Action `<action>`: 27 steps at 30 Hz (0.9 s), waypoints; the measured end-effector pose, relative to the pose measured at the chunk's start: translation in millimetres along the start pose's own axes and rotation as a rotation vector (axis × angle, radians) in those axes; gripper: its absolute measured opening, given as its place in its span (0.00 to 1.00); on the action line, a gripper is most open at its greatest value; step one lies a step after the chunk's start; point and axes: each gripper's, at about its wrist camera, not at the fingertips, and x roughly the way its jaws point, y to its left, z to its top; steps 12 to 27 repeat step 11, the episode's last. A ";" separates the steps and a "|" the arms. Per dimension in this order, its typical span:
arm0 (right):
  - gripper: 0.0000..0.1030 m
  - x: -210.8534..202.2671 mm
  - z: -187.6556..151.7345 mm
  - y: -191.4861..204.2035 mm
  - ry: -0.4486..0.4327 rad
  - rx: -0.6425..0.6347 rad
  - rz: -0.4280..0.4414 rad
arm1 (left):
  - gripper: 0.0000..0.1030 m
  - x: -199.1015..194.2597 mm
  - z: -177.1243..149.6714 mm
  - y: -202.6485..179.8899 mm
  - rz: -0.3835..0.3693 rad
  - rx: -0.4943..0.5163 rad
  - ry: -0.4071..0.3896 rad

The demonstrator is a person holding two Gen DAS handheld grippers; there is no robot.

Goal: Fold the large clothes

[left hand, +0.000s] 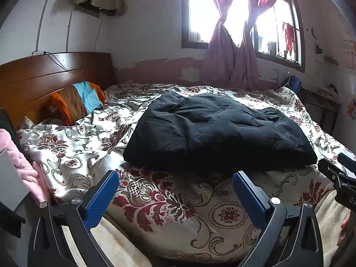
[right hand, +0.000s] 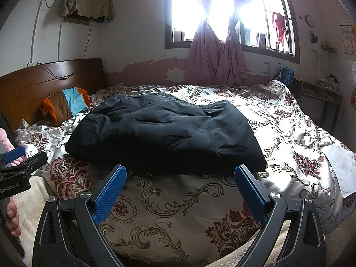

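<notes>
Left wrist view is showing the left gripper (left hand: 175, 191) with its blue fingers (left hand: 102, 197) spread wide and gripping nothing, hanging just short of the black garment (left hand: 213, 131). The right gripper (right hand: 180, 189) is doing likewise, fingers apart and empty. The garment is lying in a puffy, roughly rectangular bundle mid-bed on the floral bedspread (right hand: 178, 211), its near edge facing both tools. Judging by its bulk, each gripper should be taking a near corner low, pinching all layers together, then lifting evenly so the fold is not slumping.
</notes>
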 end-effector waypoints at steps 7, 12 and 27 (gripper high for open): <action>0.93 0.0 0.1 -0.2 0.000 0.000 0.000 | 1.00 0.5 -0.5 -0.8 0.003 0.010 -0.003; 0.93 0.1 0.1 -0.2 0.001 0.001 0.000 | 1.00 1.4 -2.2 -1.8 0.009 0.011 0.003; 0.93 0.1 0.1 -0.2 0.001 0.001 0.000 | 1.00 1.4 -2.2 -1.8 0.009 0.011 0.003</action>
